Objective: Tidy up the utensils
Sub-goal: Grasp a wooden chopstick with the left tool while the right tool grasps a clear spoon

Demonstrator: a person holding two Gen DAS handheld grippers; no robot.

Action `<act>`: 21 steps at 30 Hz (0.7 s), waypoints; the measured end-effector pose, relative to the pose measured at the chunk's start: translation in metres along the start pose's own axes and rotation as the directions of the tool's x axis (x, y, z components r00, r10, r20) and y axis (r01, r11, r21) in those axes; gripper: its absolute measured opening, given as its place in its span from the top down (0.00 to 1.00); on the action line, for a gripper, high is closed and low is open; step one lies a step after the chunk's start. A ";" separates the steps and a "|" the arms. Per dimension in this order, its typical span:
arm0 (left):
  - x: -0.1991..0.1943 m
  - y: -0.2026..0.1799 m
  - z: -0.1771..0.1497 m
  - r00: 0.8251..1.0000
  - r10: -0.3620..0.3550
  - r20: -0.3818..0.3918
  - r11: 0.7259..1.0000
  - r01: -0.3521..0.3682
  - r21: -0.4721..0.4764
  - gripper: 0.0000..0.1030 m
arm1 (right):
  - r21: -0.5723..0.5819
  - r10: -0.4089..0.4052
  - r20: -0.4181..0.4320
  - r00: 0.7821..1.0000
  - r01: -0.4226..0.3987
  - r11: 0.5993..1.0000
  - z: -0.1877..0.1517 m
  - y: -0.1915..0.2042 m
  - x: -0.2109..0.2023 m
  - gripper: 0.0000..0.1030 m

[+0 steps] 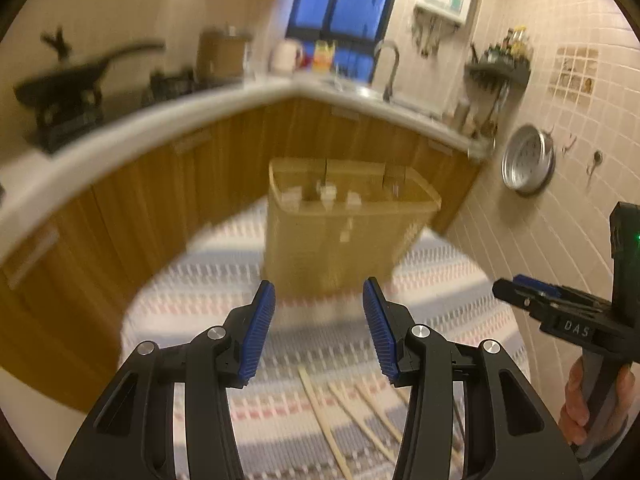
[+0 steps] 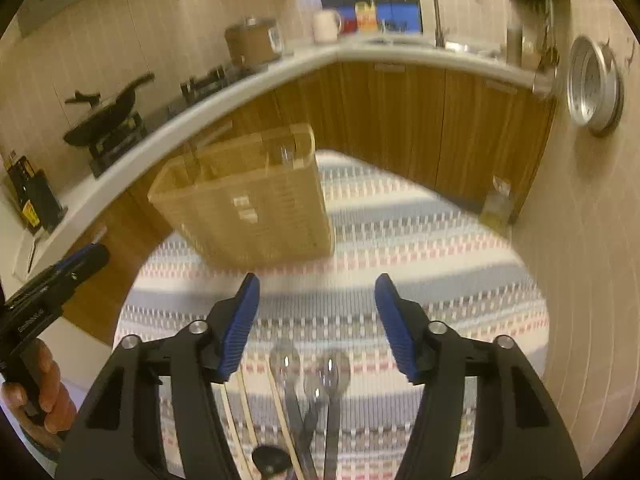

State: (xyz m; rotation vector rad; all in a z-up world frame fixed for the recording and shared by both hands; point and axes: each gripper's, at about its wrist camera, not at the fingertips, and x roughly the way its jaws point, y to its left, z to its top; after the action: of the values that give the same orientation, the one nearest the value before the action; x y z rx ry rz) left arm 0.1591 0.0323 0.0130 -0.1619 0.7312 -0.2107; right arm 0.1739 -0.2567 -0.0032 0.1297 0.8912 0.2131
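Observation:
A tan slatted utensil holder (image 1: 344, 220) stands upright on a striped cloth; it also shows in the right wrist view (image 2: 252, 200). My left gripper (image 1: 320, 328) is open and empty, held above the cloth short of the holder. Several wooden chopsticks (image 1: 332, 420) lie on the cloth below it. My right gripper (image 2: 316, 328) is open and empty above three metal spoons (image 2: 312, 384) and chopsticks (image 2: 244, 408) lying on the cloth. The right gripper also shows at the right edge of the left wrist view (image 1: 516, 288). The left gripper also shows at the left edge of the right wrist view (image 2: 92, 256).
The striped cloth (image 2: 420, 248) covers a table beside a wooden cabinet run under a white counter (image 2: 240, 76). A stove with a pan (image 2: 108, 120), a pot, a sink tap (image 2: 428, 0) and cups are on the counter. A tiled wall with a hanging metal pan (image 2: 592, 84) is at the right.

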 end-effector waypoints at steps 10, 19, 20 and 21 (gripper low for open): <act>0.077 0.033 -0.045 0.948 -0.085 -0.305 0.990 0.046 -0.134 0.59 | 0.062 0.047 -0.257 0.965 -0.032 0.998 -0.030 -0.018 0.052 0.64; 0.111 0.024 -0.062 0.925 -0.020 -0.380 0.996 -0.016 -0.092 0.68 | -0.008 0.021 -0.387 0.922 -0.026 1.000 -0.051 -0.010 0.075 0.68; 0.113 0.023 -0.063 0.924 -0.018 -0.382 0.996 -0.018 -0.089 0.68 | -0.029 0.007 -0.394 0.919 -0.019 0.999 -0.054 -0.007 0.075 0.68; 0.115 0.022 -0.064 0.926 -0.013 -0.378 0.996 -0.020 -0.084 0.68 | -0.056 -0.015 -0.399 0.917 -0.008 0.998 -0.058 -0.003 0.076 0.68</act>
State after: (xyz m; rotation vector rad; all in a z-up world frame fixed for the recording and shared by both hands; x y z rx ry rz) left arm 0.2022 0.0203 -0.1122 -0.2050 1.1274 -0.2091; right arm 0.1748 -0.2402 -0.0972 0.0304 1.2922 0.2666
